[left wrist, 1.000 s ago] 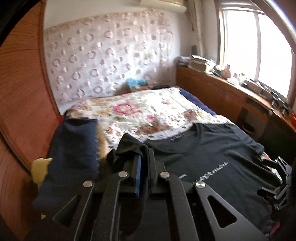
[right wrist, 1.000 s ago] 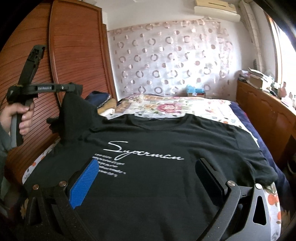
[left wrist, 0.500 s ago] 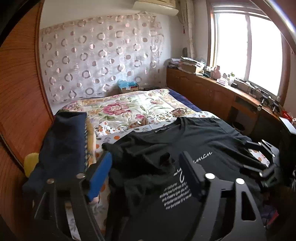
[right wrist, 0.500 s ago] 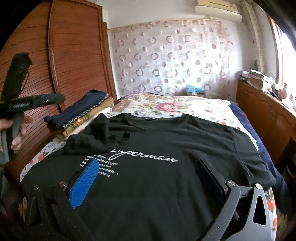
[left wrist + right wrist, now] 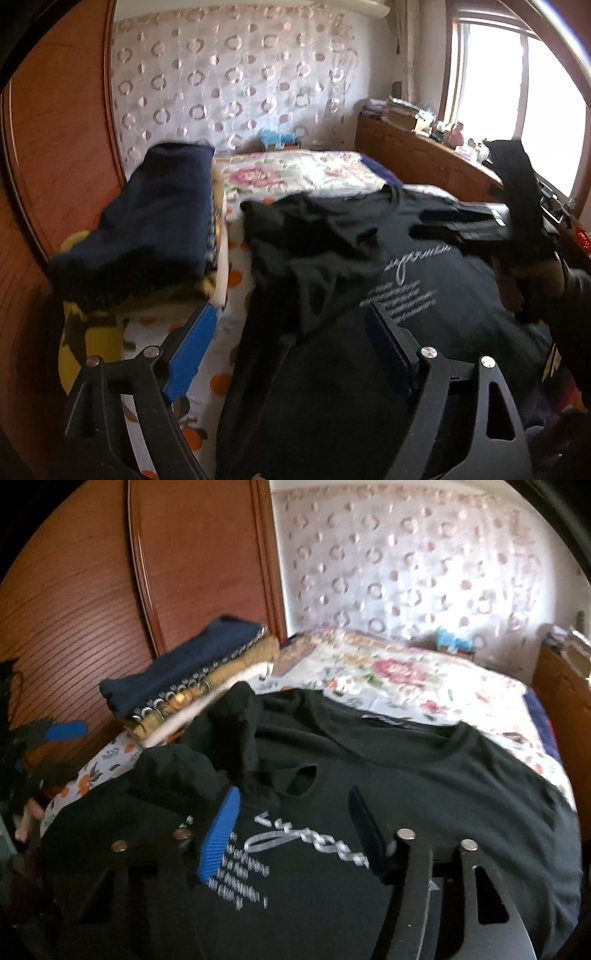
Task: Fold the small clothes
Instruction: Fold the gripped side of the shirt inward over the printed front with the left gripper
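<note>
A black T-shirt [image 5: 424, 295] [image 5: 424, 775] with white print lies on the floral bed, its left sleeve [image 5: 236, 731] thrown over onto the chest in a bunch. My left gripper [image 5: 291, 343] hovers over the shirt's left edge. Its jaws are opening and hold nothing; the cloth lies beneath them. It shows blurred at the far left in the right wrist view [image 5: 55, 734]. My right gripper [image 5: 293, 827] hangs over the print with its jaws closing. Cloth lies below and between the fingers, but the pads do not press on it. A hand [image 5: 532, 273] holds it [image 5: 428, 221].
A stack of folded clothes [image 5: 155, 221] [image 5: 192, 679], navy on top, sits at the bed's left side by the wooden wardrobe [image 5: 184, 572]. A wooden sideboard [image 5: 424, 162] with clutter runs under the window on the right. The floral bedspread [image 5: 295, 173] stretches beyond the shirt.
My left gripper let go of the sleeve, which now lies over the chest, and drew back and down. The right gripper swung left over the print and its jaws narrowed.
</note>
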Motion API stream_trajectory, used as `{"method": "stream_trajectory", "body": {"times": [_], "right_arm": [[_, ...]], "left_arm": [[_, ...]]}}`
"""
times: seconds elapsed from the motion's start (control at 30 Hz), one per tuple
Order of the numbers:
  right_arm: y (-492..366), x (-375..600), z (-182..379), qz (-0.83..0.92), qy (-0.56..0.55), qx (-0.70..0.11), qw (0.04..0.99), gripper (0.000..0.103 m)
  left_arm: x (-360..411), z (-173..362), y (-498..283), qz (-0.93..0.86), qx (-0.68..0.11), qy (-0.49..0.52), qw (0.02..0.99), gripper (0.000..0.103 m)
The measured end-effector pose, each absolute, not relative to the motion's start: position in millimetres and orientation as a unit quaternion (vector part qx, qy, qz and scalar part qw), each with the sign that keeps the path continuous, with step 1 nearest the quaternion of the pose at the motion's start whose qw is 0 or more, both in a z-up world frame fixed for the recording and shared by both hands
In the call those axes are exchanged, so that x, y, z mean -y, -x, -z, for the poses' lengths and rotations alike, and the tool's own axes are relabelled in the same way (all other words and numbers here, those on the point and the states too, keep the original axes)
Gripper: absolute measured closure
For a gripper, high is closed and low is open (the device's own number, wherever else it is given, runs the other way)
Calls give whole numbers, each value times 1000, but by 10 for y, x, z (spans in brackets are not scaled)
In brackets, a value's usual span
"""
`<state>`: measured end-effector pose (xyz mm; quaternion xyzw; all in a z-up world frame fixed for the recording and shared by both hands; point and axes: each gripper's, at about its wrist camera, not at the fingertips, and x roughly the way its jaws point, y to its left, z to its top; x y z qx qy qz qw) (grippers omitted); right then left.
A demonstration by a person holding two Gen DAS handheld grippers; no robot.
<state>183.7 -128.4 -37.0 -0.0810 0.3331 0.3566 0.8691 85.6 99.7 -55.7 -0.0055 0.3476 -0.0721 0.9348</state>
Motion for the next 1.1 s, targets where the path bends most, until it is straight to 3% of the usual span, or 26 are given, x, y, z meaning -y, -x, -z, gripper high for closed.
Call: {"method": "stream_trajectory", "body": {"times": [0.27, 0.33, 0.4, 0.47, 0.57, 0.87, 0.93, 1.0, 1.1], "right_arm": [[-2435, 1021, 626, -352, 74, -401, 842, 47], [-2500, 1022, 657, -358, 63, -406, 839, 54], [-2537, 981, 631, -368, 57, -416, 830, 83], [-2447, 924, 593, -379, 69, -410, 827, 98], [-2348, 1031, 455, -369, 76, -384, 843, 100], [-2374, 1304, 409, -273, 82, -363, 887, 99], [-2399, 1337, 485, -270, 84, -377, 882, 85], [-2389, 1366, 536, -271, 87, -381, 880, 62], [-2284, 1578, 570, -263, 98, -386, 879, 50]], "left_arm": [[-996, 722, -860, 78, -362, 9, 929, 19], [-987, 749, -863, 78, -363, 8, 929, 19], [-983, 765, -868, 78, -363, 7, 928, 18], [-977, 775, -867, 79, -364, 8, 928, 17], [-976, 759, -870, 79, -363, 8, 929, 16], [-890, 721, -954, 82, -358, 8, 930, 16], [-862, 713, -991, 83, -358, 7, 930, 16], [-827, 709, -1036, 87, -360, 7, 929, 16], [-786, 705, -1117, 89, -362, 8, 928, 16]]}}
